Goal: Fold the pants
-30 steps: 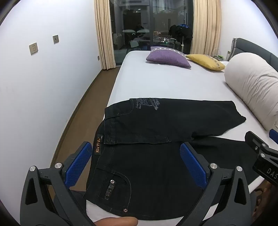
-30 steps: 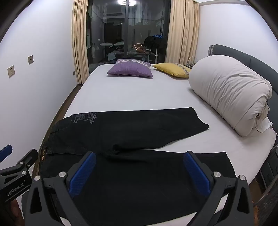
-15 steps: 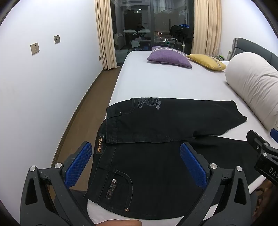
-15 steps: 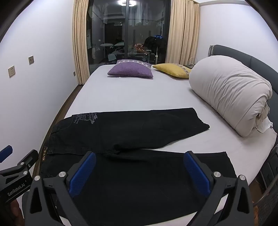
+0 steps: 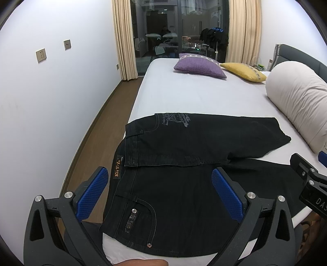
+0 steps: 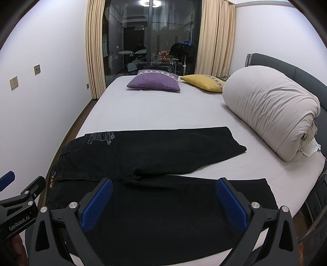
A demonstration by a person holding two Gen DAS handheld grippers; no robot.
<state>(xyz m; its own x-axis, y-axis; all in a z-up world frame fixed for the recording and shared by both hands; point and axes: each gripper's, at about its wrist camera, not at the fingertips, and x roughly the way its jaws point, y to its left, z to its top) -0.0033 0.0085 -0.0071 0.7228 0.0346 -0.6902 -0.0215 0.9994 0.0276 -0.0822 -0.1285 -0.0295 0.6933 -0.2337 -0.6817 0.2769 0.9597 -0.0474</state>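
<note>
Both tools, left tool (image 5: 158, 194) and right tool (image 6: 163, 201), hover open above black jeans (image 6: 155, 155) stretching nine-to-three across the bed (image 6: 163, 110); waistband nearer left.

Evenly lit from overhead, cool and fairly bright; ceiling lamp reflection (image 6: 150, 2) glaring in dark window glass (image 6: 151, 38). Sharp focus throughout. Strong fisheye bending, black vignetted corners. Soft, faint shadows.

The bed (image 6: 163, 110) is carrying black pants (image 6: 155, 155) at frame bottom, two cushions at top, a rolled duvet (image 6: 271, 114) at right
</note>
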